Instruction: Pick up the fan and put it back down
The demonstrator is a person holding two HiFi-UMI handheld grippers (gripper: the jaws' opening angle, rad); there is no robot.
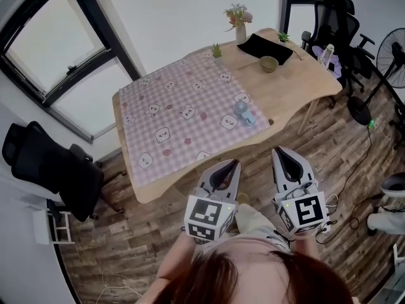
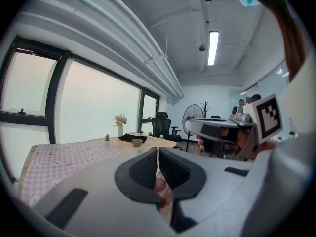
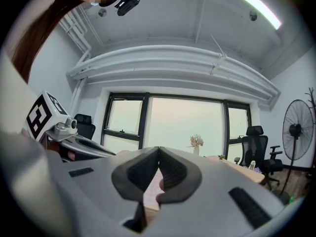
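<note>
A small pale-blue fan (image 1: 243, 113) stands on the wooden table (image 1: 297, 87), at the right edge of the pink checked cloth (image 1: 183, 113). Both grippers hang over the floor in front of the table's near edge, side by side and well short of the fan. My left gripper (image 1: 229, 164) is shut with nothing between its tips (image 2: 158, 149). My right gripper (image 1: 283, 152) is also shut and empty (image 3: 158, 149). Each gripper view shows the other gripper beside it: the right gripper (image 2: 232, 132) and the left gripper (image 3: 64, 132). The small fan appears in neither gripper view.
At the table's far end are a flower vase (image 1: 240, 25), a black mat (image 1: 266, 47), a green bowl (image 1: 269, 63) and small plants. A standing floor fan (image 1: 391, 52) and office chairs (image 1: 338, 24) are at the right, a black chair (image 1: 54, 170) at the left. Cables lie on the floor.
</note>
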